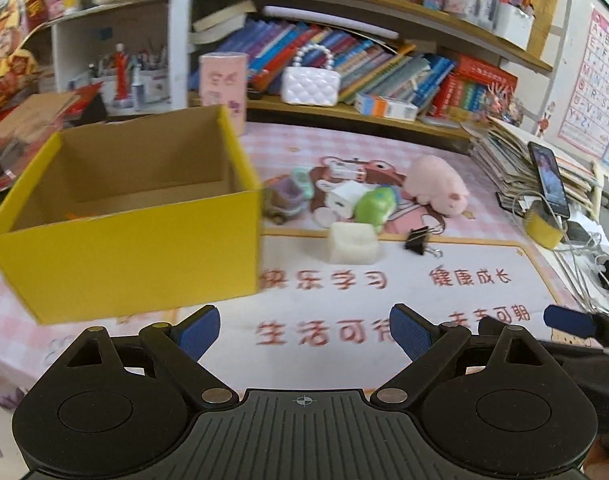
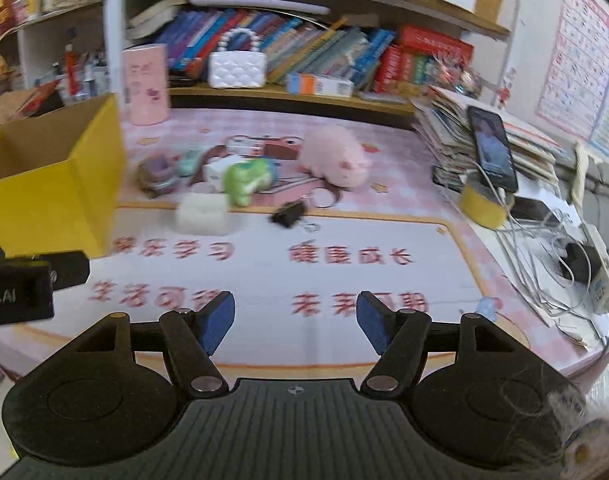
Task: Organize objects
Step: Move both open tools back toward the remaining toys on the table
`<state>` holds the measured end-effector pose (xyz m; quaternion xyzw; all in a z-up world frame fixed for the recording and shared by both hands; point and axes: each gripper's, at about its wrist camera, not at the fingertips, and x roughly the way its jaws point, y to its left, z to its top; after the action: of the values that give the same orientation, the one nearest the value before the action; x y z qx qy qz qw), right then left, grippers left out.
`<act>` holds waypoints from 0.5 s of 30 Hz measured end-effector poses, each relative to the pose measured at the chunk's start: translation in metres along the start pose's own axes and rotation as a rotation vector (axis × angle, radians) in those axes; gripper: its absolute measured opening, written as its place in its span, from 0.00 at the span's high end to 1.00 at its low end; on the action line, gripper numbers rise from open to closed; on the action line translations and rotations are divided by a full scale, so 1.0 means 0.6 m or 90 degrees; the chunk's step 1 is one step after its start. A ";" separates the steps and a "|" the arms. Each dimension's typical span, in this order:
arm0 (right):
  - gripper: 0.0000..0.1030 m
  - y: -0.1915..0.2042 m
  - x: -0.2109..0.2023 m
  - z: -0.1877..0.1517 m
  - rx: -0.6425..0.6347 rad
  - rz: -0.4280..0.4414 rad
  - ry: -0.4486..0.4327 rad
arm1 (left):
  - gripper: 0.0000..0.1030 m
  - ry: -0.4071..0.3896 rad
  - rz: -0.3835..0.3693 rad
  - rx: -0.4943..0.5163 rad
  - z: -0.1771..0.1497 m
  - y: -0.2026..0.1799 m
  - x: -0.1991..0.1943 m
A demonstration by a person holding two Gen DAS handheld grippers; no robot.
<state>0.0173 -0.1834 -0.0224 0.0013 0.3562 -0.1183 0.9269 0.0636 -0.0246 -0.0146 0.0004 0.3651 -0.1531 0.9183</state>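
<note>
An open yellow cardboard box (image 1: 136,240) stands on the left of the desk mat; it also shows in the right wrist view (image 2: 52,200). Loose items lie behind mid-mat: a pink plush pig (image 1: 436,184) (image 2: 336,156), a green toy (image 1: 374,204) (image 2: 248,178), a white block (image 1: 352,242) (image 2: 202,212), a black binder clip (image 1: 418,240) (image 2: 288,212), a white charger (image 1: 342,196) and a small purple toy (image 1: 286,196). My left gripper (image 1: 304,334) is open and empty above the near mat. My right gripper (image 2: 294,320) is open and empty, to the right of the left one.
Shelves of books line the back, with a white quilted bag (image 1: 310,86) and a pink cylinder (image 1: 222,88). A phone (image 1: 548,178) leans on a stack of books at the right, beside a yellow tape roll (image 1: 542,228) and tangled cables (image 2: 544,264).
</note>
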 end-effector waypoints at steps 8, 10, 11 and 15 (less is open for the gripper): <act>0.37 -0.059 0.067 0.040 -0.004 0.024 0.020 | 0.09 0.011 0.017 -0.004 0.027 -0.055 0.053; 0.37 -0.070 0.082 0.051 -0.009 0.036 0.020 | 0.09 0.013 0.027 -0.010 0.034 -0.066 0.066; 0.37 -0.075 0.089 0.056 -0.012 0.041 0.020 | 0.09 0.012 0.032 -0.013 0.037 -0.072 0.071; 0.37 -0.097 0.115 0.072 -0.014 0.068 0.023 | 0.09 0.015 0.055 -0.021 0.051 -0.093 0.092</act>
<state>0.0829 -0.2590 -0.0309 0.0123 0.3739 -0.0646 0.9251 0.1062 -0.0969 -0.0233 0.0025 0.3779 -0.1070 0.9196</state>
